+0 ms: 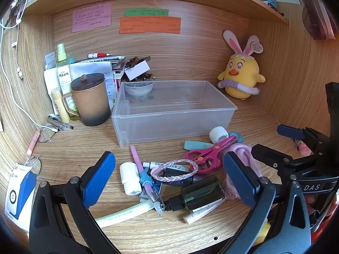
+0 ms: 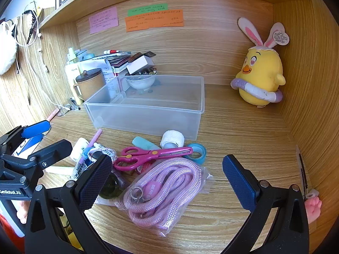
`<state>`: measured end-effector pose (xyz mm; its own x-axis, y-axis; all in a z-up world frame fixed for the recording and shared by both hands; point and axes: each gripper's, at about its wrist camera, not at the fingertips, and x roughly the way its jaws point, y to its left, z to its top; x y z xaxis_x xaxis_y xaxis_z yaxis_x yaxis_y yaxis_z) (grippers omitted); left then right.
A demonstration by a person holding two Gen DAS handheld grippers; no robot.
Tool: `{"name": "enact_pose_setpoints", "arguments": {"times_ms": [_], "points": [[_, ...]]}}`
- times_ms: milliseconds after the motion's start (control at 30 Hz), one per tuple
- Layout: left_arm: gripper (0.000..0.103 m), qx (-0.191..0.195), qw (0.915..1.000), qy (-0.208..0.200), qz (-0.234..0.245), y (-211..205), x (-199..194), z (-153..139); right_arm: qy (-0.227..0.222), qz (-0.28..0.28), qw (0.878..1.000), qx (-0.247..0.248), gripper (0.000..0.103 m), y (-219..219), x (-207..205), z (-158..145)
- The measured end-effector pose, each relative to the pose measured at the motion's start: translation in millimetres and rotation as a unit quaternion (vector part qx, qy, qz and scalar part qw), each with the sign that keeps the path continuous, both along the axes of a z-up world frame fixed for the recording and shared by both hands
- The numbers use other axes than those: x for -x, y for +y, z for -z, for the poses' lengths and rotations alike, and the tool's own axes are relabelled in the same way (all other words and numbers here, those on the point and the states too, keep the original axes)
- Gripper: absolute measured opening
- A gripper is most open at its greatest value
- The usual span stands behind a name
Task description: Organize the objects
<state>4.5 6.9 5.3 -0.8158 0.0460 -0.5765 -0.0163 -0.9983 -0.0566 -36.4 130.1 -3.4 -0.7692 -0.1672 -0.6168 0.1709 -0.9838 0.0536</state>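
A clear plastic box (image 1: 178,124) (image 2: 148,120) stands empty mid-desk. In front of it lies a clutter: pink scissors (image 1: 208,152) (image 2: 148,155), a bagged pink cord (image 2: 163,188), a braided bracelet (image 1: 173,170), a white pill bottle (image 1: 129,177), a dark green bottle (image 1: 201,194), a pink pen (image 1: 141,169), a white tape roll (image 1: 218,134) (image 2: 172,138), a blue tape ring (image 2: 198,150) and a white tube (image 1: 125,212). My left gripper (image 1: 169,177) is open above the bottles and bracelet. My right gripper (image 2: 167,177) is open over the pink cord.
A brown lidded mug (image 1: 91,99), a spray bottle (image 1: 63,72) and stacked papers stand at the back left. A white bowl (image 1: 138,89) sits behind the box. A yellow chick plush (image 1: 241,74) (image 2: 261,78) sits at the back right. A blue-white carton (image 1: 18,192) and glasses (image 1: 45,134) lie left.
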Motion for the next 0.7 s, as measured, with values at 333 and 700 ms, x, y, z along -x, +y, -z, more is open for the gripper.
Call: {"name": "enact_pose_setpoints", "arguments": {"times_ms": [333,700], "points": [[0.103,-0.005,1.0000,-0.002,0.000,-5.7,1.3,0.3,-0.002,-0.004,1.000,0.006,0.103,-0.7,-3.4,0.1],[0.103,-0.005,1.0000,-0.001,0.000,-5.2,0.8,0.7,-0.002,-0.008,1.000,0.007,0.103,-0.5,-4.7,-1.1]]}}
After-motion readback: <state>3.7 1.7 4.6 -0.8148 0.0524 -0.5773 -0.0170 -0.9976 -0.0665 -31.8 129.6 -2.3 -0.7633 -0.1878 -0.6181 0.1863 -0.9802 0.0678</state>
